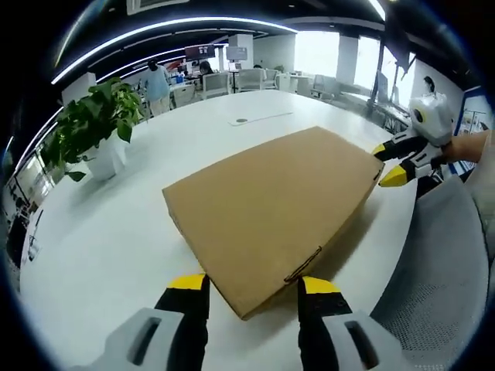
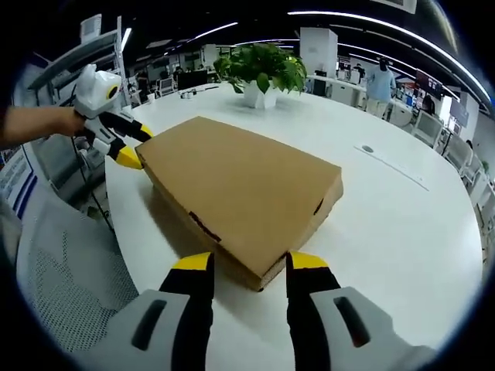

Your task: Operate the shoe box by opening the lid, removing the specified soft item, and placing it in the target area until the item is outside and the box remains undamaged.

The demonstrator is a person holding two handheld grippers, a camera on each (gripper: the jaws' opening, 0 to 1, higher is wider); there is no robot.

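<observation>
A closed brown cardboard shoe box (image 1: 271,201) lies flat on the white table (image 1: 116,232), lid down. In the left gripper view my left gripper (image 1: 253,284) is open, its yellow-tipped jaws standing either side of the box's near corner. At the box's far right corner is my right gripper (image 1: 390,163), held by a hand. In the right gripper view the same box (image 2: 240,182) stretches ahead, and my right gripper (image 2: 250,262) is open with the near corner between its jaws. There the left gripper (image 2: 128,147) sits at the box's far left corner. The soft item is hidden inside.
A potted green plant (image 1: 97,124) stands on the table beyond the box, also the plant (image 2: 263,73). A grey mesh chair (image 1: 441,270) is against the table's edge beside the box, the chair (image 2: 69,263). Desks, chairs and people stand far behind.
</observation>
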